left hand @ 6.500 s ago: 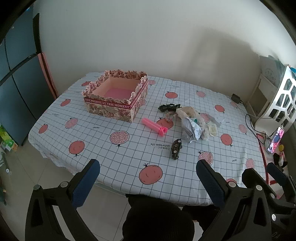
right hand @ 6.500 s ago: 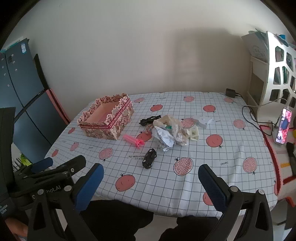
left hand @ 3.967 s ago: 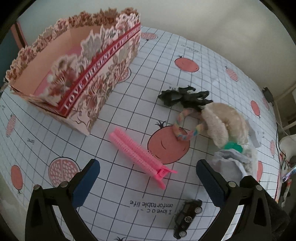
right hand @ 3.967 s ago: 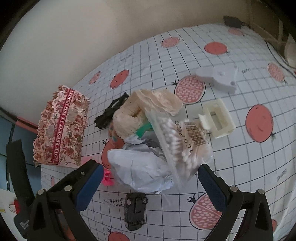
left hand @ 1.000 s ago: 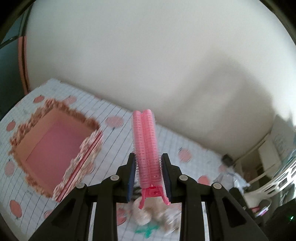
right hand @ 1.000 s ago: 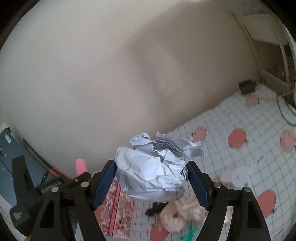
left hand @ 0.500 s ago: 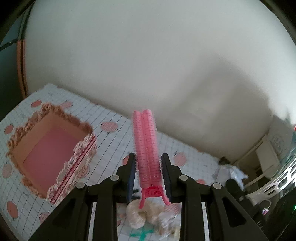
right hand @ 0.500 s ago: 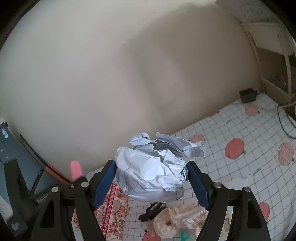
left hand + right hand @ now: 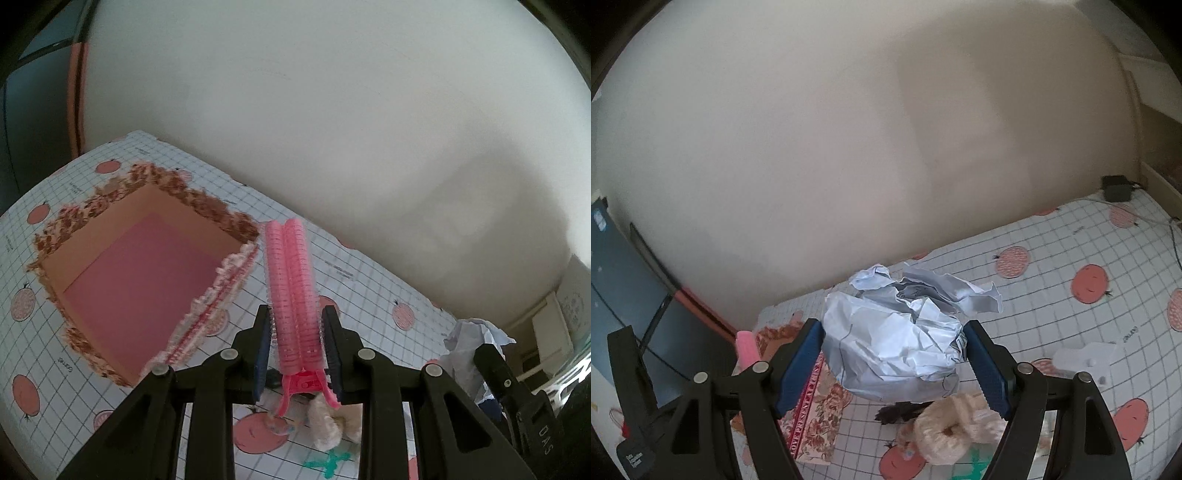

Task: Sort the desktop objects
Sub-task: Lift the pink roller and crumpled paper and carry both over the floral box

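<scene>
My left gripper (image 9: 297,354) is shut on a pink hair-roller clip (image 9: 291,291) that stands up between its pads, just right of the floral box (image 9: 229,266), whose pink inside is bare. My right gripper (image 9: 894,365) is shut on a ball of crumpled pale-blue paper (image 9: 897,339), held above the table. In the right wrist view the tip of the pink hair-roller clip (image 9: 748,345) and the floral box (image 9: 816,424) show at lower left. From the left wrist view the crumpled paper (image 9: 469,343) shows at the right.
A checked tablecloth (image 9: 1089,317) with red fruit prints covers the table. Below the grippers lie a beige scrunchie (image 9: 945,432), a black hair clip (image 9: 897,411), a green item (image 9: 328,459) and a white plastic piece (image 9: 1086,356). A black charger (image 9: 1115,188) sits at the wall.
Both grippers have shifted left toward the box, still holding their loads. The left one sank a little, so the box looks nearer and larger under the roller.
</scene>
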A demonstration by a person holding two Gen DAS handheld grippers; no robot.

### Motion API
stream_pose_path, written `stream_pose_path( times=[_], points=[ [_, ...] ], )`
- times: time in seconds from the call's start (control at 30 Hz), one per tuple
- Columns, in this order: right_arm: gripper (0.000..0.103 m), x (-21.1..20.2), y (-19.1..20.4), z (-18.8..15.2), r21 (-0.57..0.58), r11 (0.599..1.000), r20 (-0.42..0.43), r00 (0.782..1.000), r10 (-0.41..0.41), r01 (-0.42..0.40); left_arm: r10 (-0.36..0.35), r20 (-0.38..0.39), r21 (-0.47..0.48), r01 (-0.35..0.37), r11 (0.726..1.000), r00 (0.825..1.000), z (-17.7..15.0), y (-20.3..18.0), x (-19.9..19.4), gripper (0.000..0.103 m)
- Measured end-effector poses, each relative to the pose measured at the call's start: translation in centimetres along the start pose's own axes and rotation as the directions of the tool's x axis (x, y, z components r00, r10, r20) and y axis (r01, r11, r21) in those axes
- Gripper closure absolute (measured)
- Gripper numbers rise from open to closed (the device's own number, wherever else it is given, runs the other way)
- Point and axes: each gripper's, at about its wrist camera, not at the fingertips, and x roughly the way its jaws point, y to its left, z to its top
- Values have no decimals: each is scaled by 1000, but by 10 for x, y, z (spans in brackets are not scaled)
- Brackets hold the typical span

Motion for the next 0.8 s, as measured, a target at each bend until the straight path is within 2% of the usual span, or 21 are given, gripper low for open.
stream_pose_path(
  times=[0.23, 0.53, 0.8],
  points=[
    [23, 29, 47, -13, -80, 996, -57, 997, 44, -48, 31, 24, -98, -28, 995, 999, 11, 46, -7, 75],
    [23, 39, 116, -36, -172, 979, -115, 989, 90, -109, 56, 52, -202, -44, 978, 997, 20, 95, -19, 75],
    [23, 49, 149, -50, -230, 962, -150, 982, 112, -144, 89, 63, -282, -68, 957, 994, 22, 133, -25, 75]
  ],
)
